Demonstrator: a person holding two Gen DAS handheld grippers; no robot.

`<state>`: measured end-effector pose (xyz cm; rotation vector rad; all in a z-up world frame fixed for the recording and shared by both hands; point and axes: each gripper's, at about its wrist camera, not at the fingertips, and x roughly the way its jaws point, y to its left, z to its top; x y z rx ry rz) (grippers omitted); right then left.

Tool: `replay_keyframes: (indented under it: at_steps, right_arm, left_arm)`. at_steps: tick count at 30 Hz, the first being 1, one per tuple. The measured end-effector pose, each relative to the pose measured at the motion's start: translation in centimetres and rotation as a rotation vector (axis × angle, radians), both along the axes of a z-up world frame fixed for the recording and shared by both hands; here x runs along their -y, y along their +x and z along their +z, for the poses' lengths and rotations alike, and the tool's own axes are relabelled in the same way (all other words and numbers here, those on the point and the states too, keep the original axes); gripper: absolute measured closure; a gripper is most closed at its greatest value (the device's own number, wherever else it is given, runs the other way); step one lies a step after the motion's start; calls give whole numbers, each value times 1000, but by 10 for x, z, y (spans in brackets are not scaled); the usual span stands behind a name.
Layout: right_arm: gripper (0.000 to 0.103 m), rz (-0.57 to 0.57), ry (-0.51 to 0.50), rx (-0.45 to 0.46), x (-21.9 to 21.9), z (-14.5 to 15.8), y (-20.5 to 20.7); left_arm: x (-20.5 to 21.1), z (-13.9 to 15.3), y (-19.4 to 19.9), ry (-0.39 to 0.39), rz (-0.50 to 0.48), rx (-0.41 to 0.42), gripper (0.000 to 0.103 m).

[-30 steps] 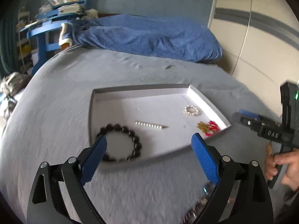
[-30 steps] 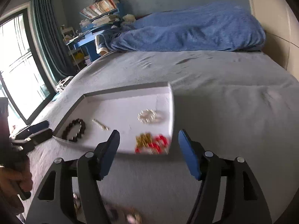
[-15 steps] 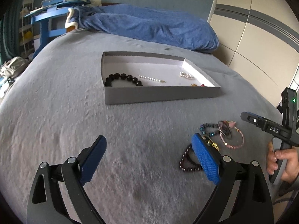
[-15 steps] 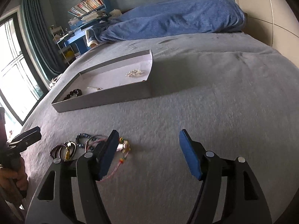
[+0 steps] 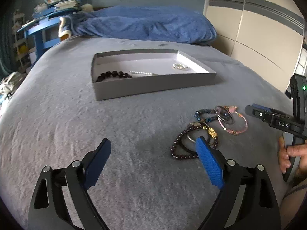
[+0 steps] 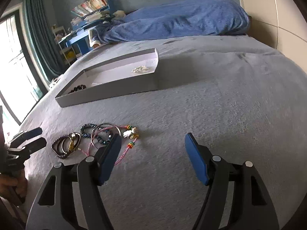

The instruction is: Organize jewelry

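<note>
Nearest the left wrist camera, the left tool hangs just above the grey bed cover with its two blue-padded fingers spread wide apart and nothing between them. Its right finger overlaps the near edge of a dark maroon bead bracelet that lies flat on the bed with a gold charm at its top. Just beyond that lie a dark blue bead bracelet and a pink cord bracelet, touching one another in a loose heap, with a thin metal bangle across them.

The right tool, seen from its own camera, also has its fingers spread apart and empty, low over the bed, with the same heap of bracelets just to the left of its left finger. From the left wrist view it shows at the right edge, gripped by the person's right hand.

Further up the bed sits a shallow grey tray. Inside it lie a black bead bracelet near the left end, a string of small pearls in the middle and a pale bead bracelet toward the right.

Beyond the tray, a blue blanket is bunched across the head of the bed.
</note>
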<state>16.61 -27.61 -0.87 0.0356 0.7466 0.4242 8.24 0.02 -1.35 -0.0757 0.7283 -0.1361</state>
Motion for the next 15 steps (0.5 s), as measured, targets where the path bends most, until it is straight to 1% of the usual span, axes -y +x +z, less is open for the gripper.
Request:
replay_keyframes:
  at_steps: [1, 3, 4, 6, 7, 9, 11, 13, 14, 15]
  right_arm:
    - [35, 3, -5, 1, -1, 0, -1]
    - [35, 10, -18, 6, -3, 0, -2]
    - [35, 12, -20, 8, -4, 0, -3]
    - [35, 14, -24, 8, -4, -1, -3]
    - [35, 14, -25, 6, -4, -1, -3]
    - [35, 16, -30, 2, -4, -1, -2]
    - [35, 23, -39, 2, -6, -1, -2]
    - [35, 26, -44, 3, -7, -1, -2]
    - [35, 27, -44, 4, -7, -1, -2]
    - [35, 28, -43, 4, -7, -1, -2]
  left_arm:
    - [1, -1, 1, -2, -12, -5, 19]
    - [3, -2, 1, -11, -37, -10, 29]
    - [4, -3, 2, -15, -52, -16, 32]
    - [6, -4, 4, -17, -75, -29, 40]
    - [8, -5, 5, -17, -84, -35, 42]
    - [12, -9, 10, -17, -111, -65, 51]
    - [15, -14, 15, -5, -113, -97, 52]
    - [16, -16, 18, -2, -114, -106, 53]
    - [16, -16, 17, -3, -113, -105, 57]
    - [15, -15, 16, -5, -108, -100, 66]
